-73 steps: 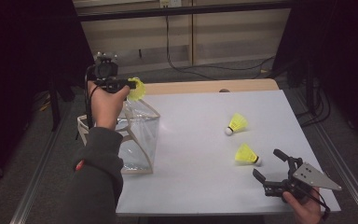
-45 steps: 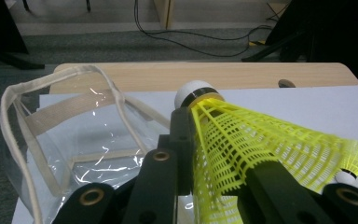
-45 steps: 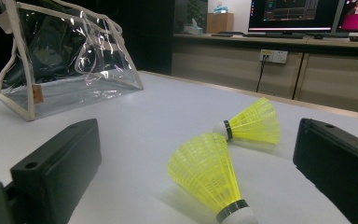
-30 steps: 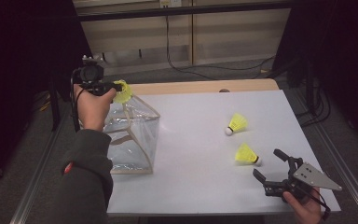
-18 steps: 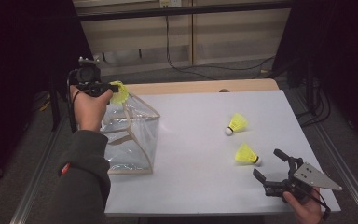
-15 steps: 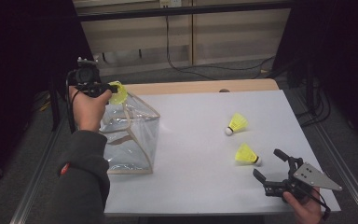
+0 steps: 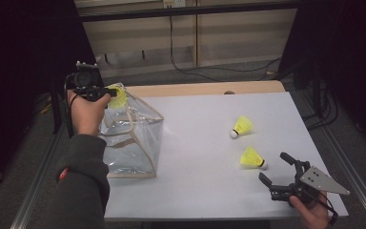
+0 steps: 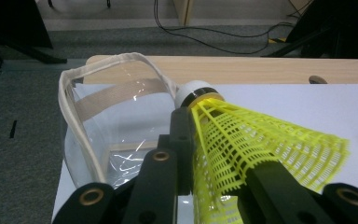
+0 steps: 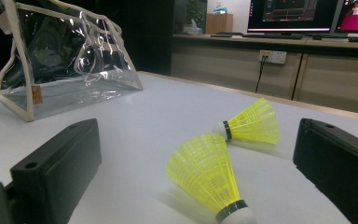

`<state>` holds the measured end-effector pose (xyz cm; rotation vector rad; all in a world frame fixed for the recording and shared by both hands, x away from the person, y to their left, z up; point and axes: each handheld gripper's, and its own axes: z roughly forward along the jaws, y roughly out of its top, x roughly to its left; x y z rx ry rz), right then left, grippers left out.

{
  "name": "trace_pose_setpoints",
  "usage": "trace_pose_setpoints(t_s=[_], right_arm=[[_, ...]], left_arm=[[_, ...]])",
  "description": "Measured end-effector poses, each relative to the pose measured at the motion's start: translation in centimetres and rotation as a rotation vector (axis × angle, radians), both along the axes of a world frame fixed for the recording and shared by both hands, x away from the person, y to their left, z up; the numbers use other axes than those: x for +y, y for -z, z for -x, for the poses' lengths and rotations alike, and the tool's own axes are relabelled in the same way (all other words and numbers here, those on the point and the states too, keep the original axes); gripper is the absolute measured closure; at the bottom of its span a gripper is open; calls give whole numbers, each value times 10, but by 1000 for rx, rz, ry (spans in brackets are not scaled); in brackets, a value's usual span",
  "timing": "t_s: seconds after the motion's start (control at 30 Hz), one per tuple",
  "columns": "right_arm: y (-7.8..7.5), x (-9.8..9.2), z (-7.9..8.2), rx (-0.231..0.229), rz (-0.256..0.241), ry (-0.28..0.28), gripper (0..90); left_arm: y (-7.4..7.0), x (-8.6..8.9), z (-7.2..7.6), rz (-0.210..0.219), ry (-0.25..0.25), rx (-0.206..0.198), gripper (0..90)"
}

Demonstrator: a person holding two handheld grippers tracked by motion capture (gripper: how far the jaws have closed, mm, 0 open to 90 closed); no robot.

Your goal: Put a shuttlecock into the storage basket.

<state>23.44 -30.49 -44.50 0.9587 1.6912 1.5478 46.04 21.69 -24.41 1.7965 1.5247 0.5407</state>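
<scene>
My left gripper (image 7: 106, 94) is shut on a yellow shuttlecock (image 7: 117, 96), held above the far rim of a clear plastic bag (image 7: 129, 138) with beige trim at the table's left. In the left gripper view the shuttlecock (image 8: 242, 144) sits between the black jaws with its white cork pointing over the bag's opening (image 8: 116, 98). Two more yellow shuttlecocks (image 7: 242, 126) (image 7: 252, 158) lie on the white table at the right. My right gripper (image 7: 277, 172) rests open near the front right edge, just short of the nearer shuttlecock (image 9: 209, 179); the other one (image 9: 251, 123) lies behind it.
The white tabletop (image 7: 195, 143) has a wooden strip (image 7: 195, 88) along its far edge. Metal rails (image 7: 38, 191) run down both sides. Cables (image 7: 219, 67) lie on the floor beyond the table. The bag (image 9: 60, 60) shows far left in the right gripper view.
My left gripper carried the shuttlecock leftward and slightly back, from over the bag's right side to its far left rim. The right gripper stayed still.
</scene>
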Motion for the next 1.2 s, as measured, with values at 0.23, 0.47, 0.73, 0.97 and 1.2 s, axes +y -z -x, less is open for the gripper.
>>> trace_pose_setpoints(t_s=[0.23, 0.47, 0.73, 0.97, 1.2], right_arm=[[0, 0, 0, -1, 1, 2, 6], [0, 0, 0, -1, 0, 2, 7], [0, 0, 0, 0, 1, 2, 7], [0, 0, 0, -1, 2, 1, 6], [0, 0, 0, 0, 1, 0, 7]], left_arm=[[4, 5, -1, -6, -4, 14, 809], [7, 7, -1, -9, -15, 18, 809], [9, 8, -3, -24, -16, 25, 808], [12, 8, -5, -30, -16, 35, 807], [17, 12, -6, -37, -29, 41, 806]])
